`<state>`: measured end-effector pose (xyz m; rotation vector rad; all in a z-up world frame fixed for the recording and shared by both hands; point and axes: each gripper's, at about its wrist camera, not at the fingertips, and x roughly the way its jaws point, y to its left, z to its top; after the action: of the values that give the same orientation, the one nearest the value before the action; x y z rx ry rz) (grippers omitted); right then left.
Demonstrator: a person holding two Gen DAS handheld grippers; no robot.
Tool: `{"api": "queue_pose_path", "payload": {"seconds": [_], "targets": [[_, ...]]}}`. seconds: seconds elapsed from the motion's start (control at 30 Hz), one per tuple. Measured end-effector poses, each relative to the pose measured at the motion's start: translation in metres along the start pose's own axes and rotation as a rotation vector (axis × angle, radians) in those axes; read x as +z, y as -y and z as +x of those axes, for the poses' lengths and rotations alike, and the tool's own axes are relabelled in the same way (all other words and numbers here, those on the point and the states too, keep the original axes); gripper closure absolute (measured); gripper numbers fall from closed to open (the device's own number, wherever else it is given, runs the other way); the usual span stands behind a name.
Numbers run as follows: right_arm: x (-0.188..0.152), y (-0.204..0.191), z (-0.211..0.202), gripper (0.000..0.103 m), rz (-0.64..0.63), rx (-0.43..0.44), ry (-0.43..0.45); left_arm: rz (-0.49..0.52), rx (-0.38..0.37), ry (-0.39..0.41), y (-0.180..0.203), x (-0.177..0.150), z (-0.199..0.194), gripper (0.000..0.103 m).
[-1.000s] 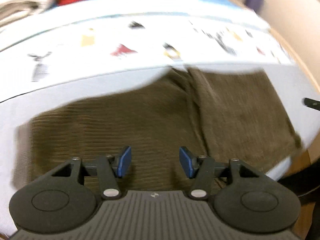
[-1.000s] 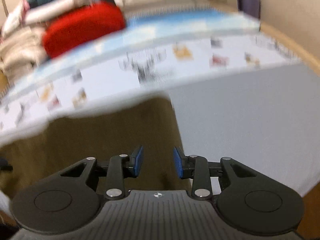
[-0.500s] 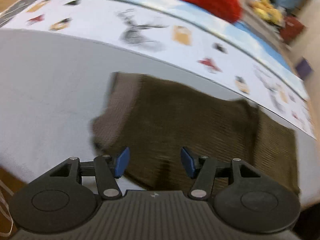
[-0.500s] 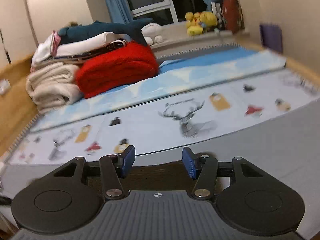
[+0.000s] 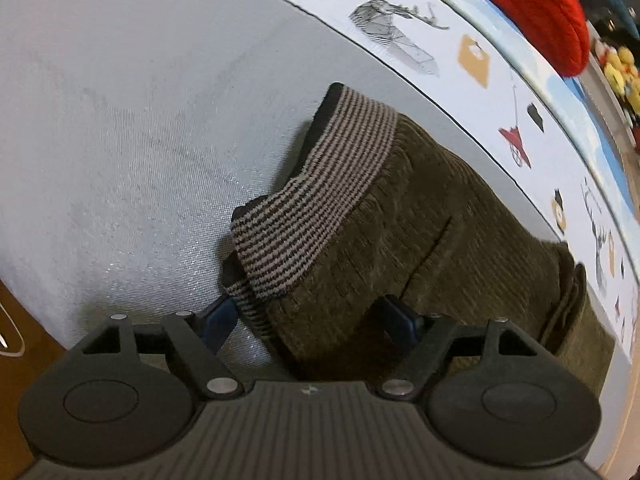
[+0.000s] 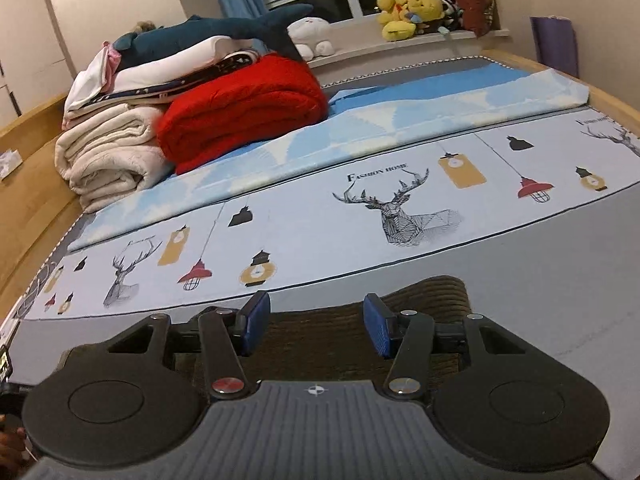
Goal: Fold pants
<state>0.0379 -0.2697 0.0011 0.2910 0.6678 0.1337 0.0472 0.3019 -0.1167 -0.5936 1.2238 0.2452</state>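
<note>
Brown corduroy pants (image 5: 420, 240) lie on the grey bed sheet (image 5: 140, 120), with a striped knit waistband (image 5: 320, 184) at their left end. My left gripper (image 5: 308, 320) is open, its blue pads astride the near corner of the waistband, low over the cloth. In the right wrist view my right gripper (image 6: 314, 326) is open and empty, just above the far edge of the pants (image 6: 432, 292). Most of the pants are hidden there under the gripper body.
A printed deer-and-lantern sheet band (image 6: 360, 208) runs behind the pants. Folded red blanket (image 6: 244, 108), cream blankets (image 6: 108, 152) and a stuffed shark (image 6: 224, 32) are stacked at the back. Plush toys (image 6: 412, 12) sit on the windowsill. A wooden bed frame (image 6: 36, 216) borders the left.
My left gripper has swung left and dropped close onto the waistband corner. My right gripper has tilted up toward the room and settled over the pants' far edge. Both stayed open.
</note>
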Motion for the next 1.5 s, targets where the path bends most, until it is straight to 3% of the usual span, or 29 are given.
{"api": "queue_pose_path", "payload": {"seconds": [0.57,1.03,1.23,1.3,1.37,1.5], "targets": [[-0.005,0.005,-0.005,0.049,-0.037,-0.034,-0.021,-0.15,-0.003,0.019,-0.001,0.009,0.005,0.02],[-0.007,0.0,-0.003,0.049,-0.071,-0.04,-0.039,-0.191,0.017,0.034,-0.006,0.005,-0.001,0.027],[-0.008,-0.001,-0.001,0.049,-0.094,-0.043,-0.05,-0.139,0.03,0.024,0.004,0.007,0.004,0.028],[-0.008,-0.002,-0.001,0.049,-0.092,-0.044,-0.052,-0.131,0.033,0.026,0.004,0.007,0.002,0.036],[-0.007,-0.002,0.0,0.049,-0.089,-0.042,-0.053,-0.122,0.041,0.045,0.006,0.007,-0.004,0.054],[-0.007,-0.005,0.001,0.049,-0.109,-0.028,-0.058,-0.012,0.059,0.125,0.029,0.002,-0.028,0.07]]}}
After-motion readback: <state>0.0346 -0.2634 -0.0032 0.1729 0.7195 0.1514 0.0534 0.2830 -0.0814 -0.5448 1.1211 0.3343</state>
